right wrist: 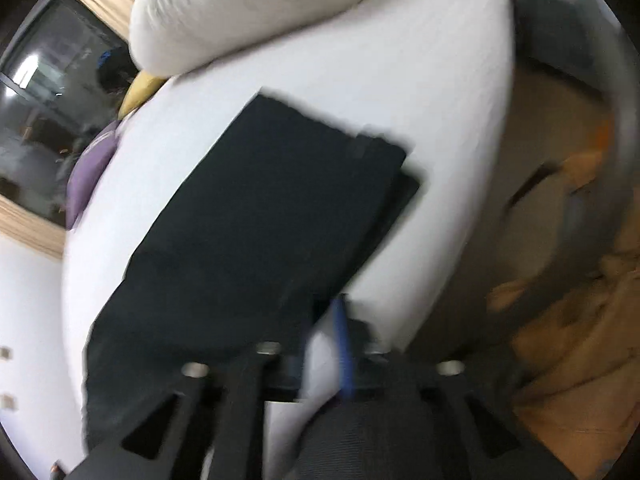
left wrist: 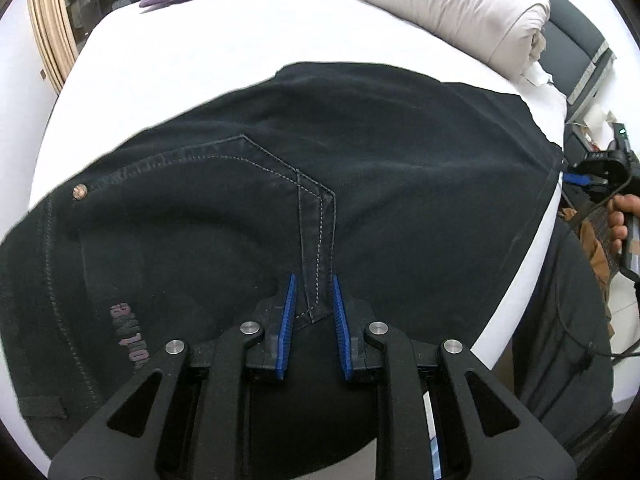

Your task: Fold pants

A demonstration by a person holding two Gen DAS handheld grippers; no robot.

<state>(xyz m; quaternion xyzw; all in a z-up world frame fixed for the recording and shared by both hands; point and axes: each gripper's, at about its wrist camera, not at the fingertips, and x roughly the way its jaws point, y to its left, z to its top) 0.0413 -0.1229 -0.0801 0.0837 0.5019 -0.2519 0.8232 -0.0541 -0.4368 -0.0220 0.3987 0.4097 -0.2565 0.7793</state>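
My left hand-held gripper [left wrist: 314, 280] tilts steeply down, pinching the pants [left wrist: 360, 160] at a seam on the bed [left wrist: 200, 52]; my right hand-held gripper [right wrist: 324, 312] blurs, grasp unclear.

Both wrist views look steeply down, close over the pants [left wrist: 360, 152] on the bed [left wrist: 200, 60]; the right seems blurred.

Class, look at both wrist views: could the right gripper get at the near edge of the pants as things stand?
Probably yes: the right gripper hangs beside the pants at the bed's edge, and nothing lies between them, though this view is blurred.
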